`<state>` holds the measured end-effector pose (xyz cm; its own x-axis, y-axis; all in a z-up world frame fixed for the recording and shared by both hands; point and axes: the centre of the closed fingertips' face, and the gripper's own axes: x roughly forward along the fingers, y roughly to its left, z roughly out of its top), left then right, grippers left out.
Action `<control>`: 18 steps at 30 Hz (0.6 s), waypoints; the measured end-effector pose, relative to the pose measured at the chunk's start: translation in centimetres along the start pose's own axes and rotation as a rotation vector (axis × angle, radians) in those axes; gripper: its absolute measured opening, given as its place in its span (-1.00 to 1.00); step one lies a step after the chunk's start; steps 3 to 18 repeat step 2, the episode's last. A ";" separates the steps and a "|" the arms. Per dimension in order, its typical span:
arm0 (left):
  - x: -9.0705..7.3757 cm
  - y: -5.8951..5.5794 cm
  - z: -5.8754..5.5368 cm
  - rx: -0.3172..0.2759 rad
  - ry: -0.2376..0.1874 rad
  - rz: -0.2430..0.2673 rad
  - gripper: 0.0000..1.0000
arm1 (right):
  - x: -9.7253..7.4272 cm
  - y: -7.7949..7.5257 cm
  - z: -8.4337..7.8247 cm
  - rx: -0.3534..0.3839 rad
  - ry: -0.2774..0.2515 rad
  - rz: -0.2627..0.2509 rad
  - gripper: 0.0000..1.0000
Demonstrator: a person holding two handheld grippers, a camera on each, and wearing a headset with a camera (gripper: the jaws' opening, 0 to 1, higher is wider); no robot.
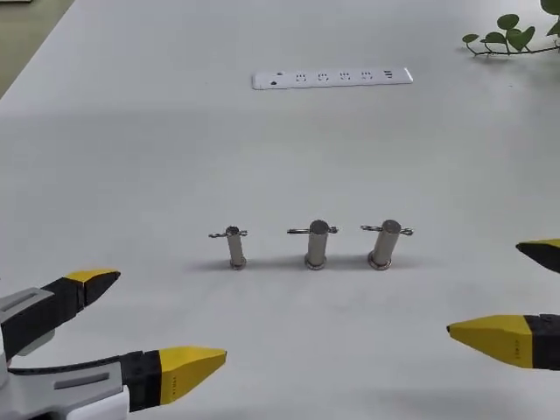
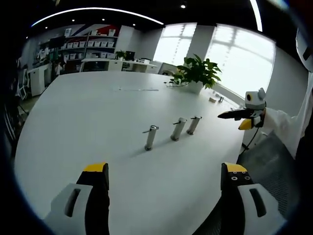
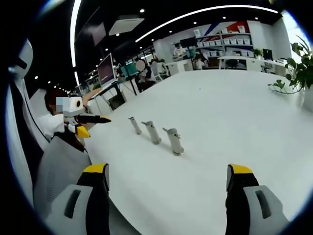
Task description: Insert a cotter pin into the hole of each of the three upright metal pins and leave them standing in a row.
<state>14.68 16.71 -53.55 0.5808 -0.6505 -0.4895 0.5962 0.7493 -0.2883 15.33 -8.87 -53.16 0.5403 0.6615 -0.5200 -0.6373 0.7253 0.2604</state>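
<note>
Three upright metal pins stand in a row on the white table: the left pin (image 1: 235,248), the middle pin (image 1: 317,244) and the right pin (image 1: 383,244). Each has a thin cotter pin through its top, such as the wire (image 1: 227,234) on the left one. The same row appears in the left gripper view (image 2: 151,137) and the right gripper view (image 3: 174,141). My left gripper (image 1: 144,328) is at the lower left, open and holding nothing. My right gripper (image 1: 516,297) is at the lower right edge, open and holding nothing. Both stay well short of the pins.
A white power strip (image 1: 332,78) lies far back on the table. A leafy plant (image 1: 514,32) reaches in at the back right corner. The table's left edge (image 1: 31,48) runs along the upper left.
</note>
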 end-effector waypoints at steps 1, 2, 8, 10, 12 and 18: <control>0.0 0.0 -0.1 0.000 0.004 0.001 0.89 | -0.1 0.0 0.0 0.002 -0.002 -0.002 0.97; 0.0 0.0 -0.1 0.001 0.006 0.001 0.89 | -0.1 0.0 0.0 0.004 -0.003 -0.004 0.97; 0.0 0.0 -0.1 0.001 0.006 0.001 0.89 | -0.1 0.0 0.0 0.004 -0.003 -0.004 0.97; 0.0 0.0 -0.1 0.001 0.006 0.001 0.89 | -0.1 0.0 0.0 0.004 -0.003 -0.004 0.97; 0.0 0.0 -0.1 0.001 0.006 0.001 0.89 | -0.1 0.0 0.0 0.004 -0.003 -0.004 0.97; 0.0 0.0 -0.1 0.001 0.006 0.001 0.89 | -0.1 0.0 0.0 0.004 -0.003 -0.004 0.97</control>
